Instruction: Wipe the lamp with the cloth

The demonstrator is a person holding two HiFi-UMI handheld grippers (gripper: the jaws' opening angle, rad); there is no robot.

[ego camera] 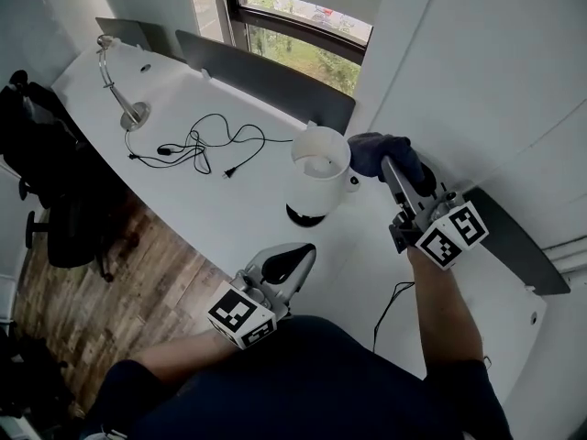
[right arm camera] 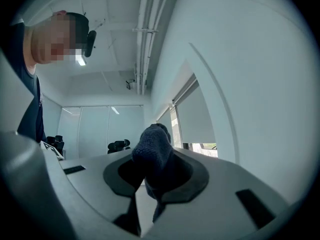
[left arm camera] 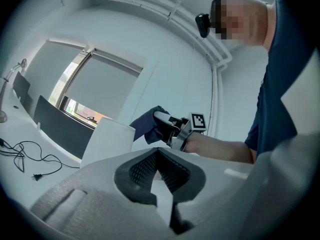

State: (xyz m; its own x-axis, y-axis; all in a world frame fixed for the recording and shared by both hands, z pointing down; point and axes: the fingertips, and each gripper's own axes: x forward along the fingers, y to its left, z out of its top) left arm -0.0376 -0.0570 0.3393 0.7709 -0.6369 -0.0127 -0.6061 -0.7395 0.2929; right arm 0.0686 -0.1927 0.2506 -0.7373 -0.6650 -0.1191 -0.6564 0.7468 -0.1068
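The right gripper's [ego camera: 389,166] jaws are clamped on the dark blue cloth [ego camera: 371,148], which bulges out between them. The left gripper's [ego camera: 296,256] jaws are closed together with nothing between them.

The left gripper sits low on the near side of the lamp [ego camera: 319,163], its tips pointing at the lamp's dark base and just short of it. The lamp stands upright on the white desk [ego camera: 229,214], with its white shade open at the top. The cloth is held at the right side of the shade, level with its top rim; whether it touches cannot be told.

Left of the lamp a black cable [ego camera: 197,143] lies in loose loops. Farther left stands a thin silver desk light [ego camera: 119,90]. Behind the lamp a dark panel [ego camera: 266,76] runs along the desk's back edge, with a window [ego camera: 298,39] beyond.
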